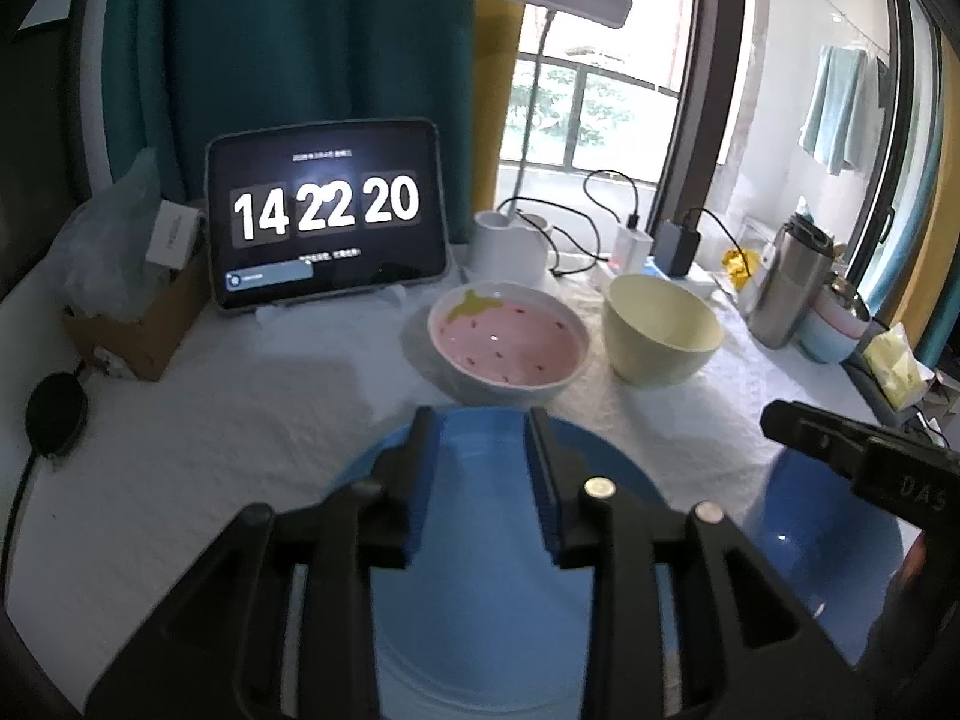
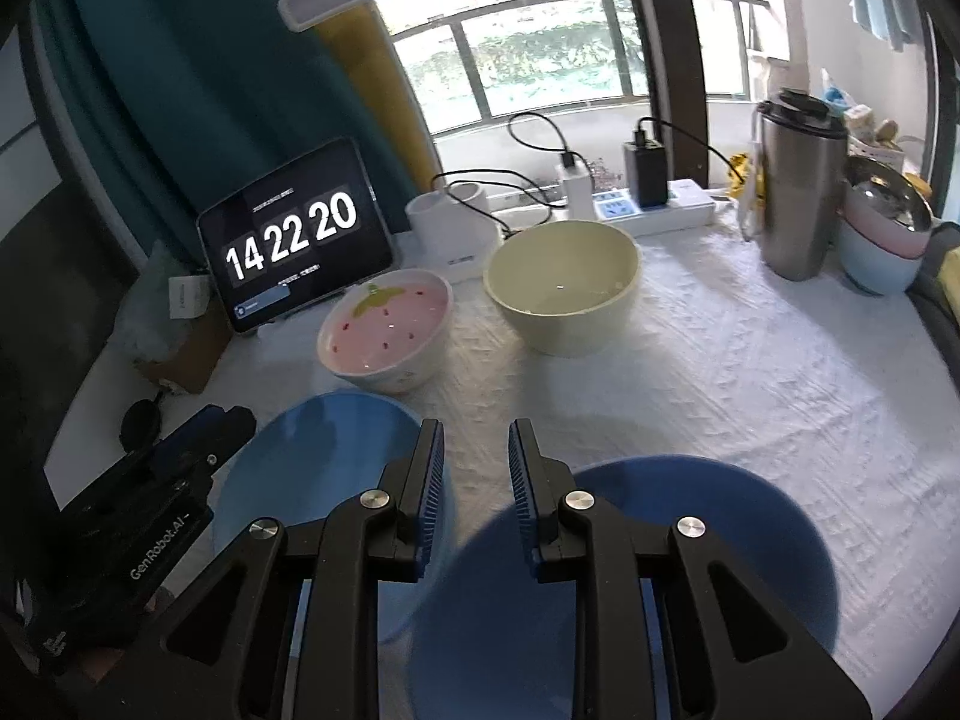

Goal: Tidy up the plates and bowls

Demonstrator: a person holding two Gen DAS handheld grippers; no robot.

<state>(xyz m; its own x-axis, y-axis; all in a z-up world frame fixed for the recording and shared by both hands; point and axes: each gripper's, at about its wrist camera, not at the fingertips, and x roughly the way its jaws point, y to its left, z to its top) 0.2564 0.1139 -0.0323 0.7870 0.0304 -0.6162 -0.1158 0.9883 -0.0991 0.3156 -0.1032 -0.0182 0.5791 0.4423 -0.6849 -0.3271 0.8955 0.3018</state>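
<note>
Nothing is stacking yet: both tools, left [image 1: 480, 456] and right [image 2: 477, 468], are hovering released over four separate bowls [image 2: 564, 294].

Right tool [image 2: 476, 438] hangs open between light blue bowl [image 2: 318, 456] and dark blue bowl [image 2: 720, 540].

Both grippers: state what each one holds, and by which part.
Nothing. The left gripper is open above the light blue bowl; the right gripper is open above the dark blue bowl.

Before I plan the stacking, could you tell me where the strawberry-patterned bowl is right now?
The strawberry-patterned bowl stands on the white tablecloth, just in front of the clock tablet and left of the cream bowl.
</note>
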